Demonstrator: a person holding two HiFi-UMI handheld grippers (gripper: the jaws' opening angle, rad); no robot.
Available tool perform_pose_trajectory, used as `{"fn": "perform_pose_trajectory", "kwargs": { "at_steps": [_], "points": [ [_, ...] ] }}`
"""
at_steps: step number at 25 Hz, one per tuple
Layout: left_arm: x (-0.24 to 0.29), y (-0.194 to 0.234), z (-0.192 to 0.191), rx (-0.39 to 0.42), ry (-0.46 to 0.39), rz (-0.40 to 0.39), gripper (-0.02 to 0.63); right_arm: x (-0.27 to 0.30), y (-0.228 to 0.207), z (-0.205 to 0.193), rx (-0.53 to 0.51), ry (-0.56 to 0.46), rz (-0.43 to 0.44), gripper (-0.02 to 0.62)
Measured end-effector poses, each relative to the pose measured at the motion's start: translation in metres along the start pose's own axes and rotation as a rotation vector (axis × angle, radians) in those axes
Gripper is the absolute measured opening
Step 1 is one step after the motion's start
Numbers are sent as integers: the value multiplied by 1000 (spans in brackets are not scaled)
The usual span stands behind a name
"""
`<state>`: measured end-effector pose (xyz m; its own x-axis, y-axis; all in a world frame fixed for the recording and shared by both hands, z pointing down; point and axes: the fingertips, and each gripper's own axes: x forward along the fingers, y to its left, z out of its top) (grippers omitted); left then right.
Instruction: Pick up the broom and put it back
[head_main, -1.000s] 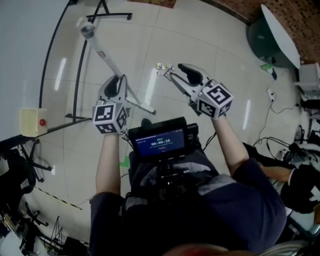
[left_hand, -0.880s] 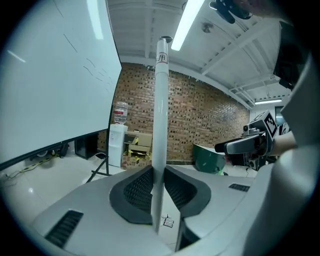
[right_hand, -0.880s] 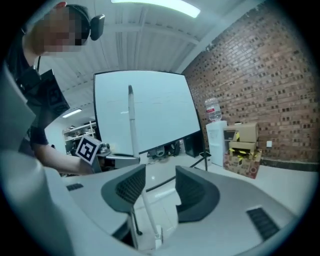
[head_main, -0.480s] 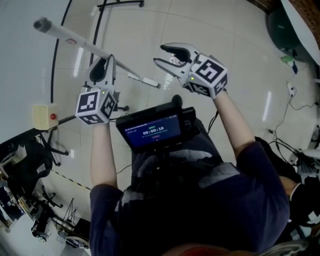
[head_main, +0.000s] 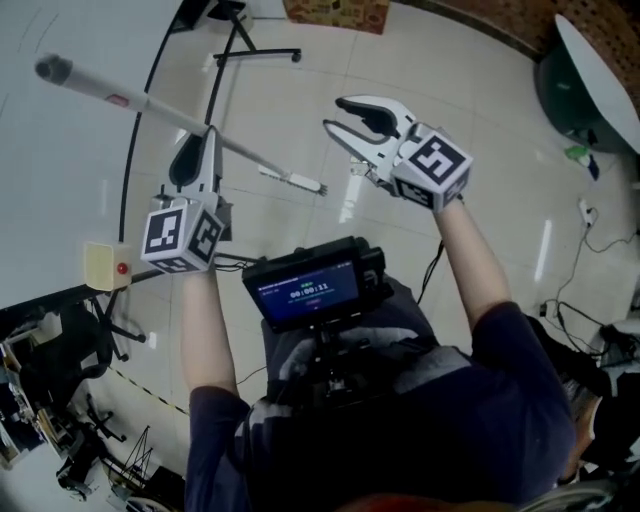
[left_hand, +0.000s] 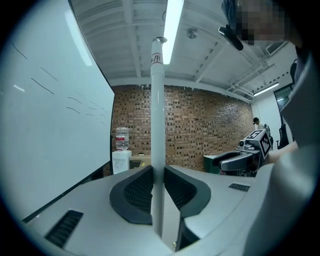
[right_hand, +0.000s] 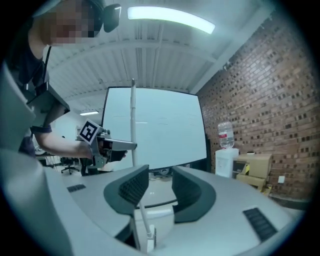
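Note:
The broom's white handle (head_main: 150, 107) runs slantwise from its grey capped end at the upper left of the head view down to its lower end (head_main: 303, 182). My left gripper (head_main: 199, 142) is shut on this handle about midway. In the left gripper view the handle (left_hand: 158, 110) stands upright between the dark pads (left_hand: 140, 189). My right gripper (head_main: 335, 112) hangs to the right of the lower end, apart from it. It is open, its jaws have just been closing, and nothing is between them. The right gripper view shows the handle (right_hand: 133, 120) ahead and the broom's white lower part (right_hand: 145, 222) below the jaws.
A whiteboard (head_main: 60, 160) on a black wheeled stand (head_main: 250, 55) fills the left. A yellow box with a red button (head_main: 103, 265) sits by its frame. A round table (head_main: 590, 70) stands at the far right, a water dispenser (left_hand: 121, 159) by the brick wall.
Both grippers have risen. The left one has lifted the broom handle, whose capped end has swung to the left in view. The right gripper's jaws stand a little narrower.

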<state>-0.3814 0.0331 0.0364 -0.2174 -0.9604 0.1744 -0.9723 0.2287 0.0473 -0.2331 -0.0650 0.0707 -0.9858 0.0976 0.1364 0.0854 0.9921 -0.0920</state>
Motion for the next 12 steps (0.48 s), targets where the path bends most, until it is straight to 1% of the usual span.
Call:
{"fn": "perform_pose_trajectory", "kwargs": {
  "at_steps": [1, 3, 8, 12],
  "points": [
    [0, -1, 2, 2, -7, -1, 75, -4, -6, 7, -10, -17, -24, 125],
    [1, -3, 2, 1, -15, -9, 75, -15, -15, 17, -22, -32, -62, 14],
    [13, -9, -6, -29, -34, -55, 75, -36, -25, 10, -55, 31, -117, 8],
    [19, 6, -24, -67, -21, -103, 75, -24, -9, -2, -98, 116, -161, 8]
  ]
}}
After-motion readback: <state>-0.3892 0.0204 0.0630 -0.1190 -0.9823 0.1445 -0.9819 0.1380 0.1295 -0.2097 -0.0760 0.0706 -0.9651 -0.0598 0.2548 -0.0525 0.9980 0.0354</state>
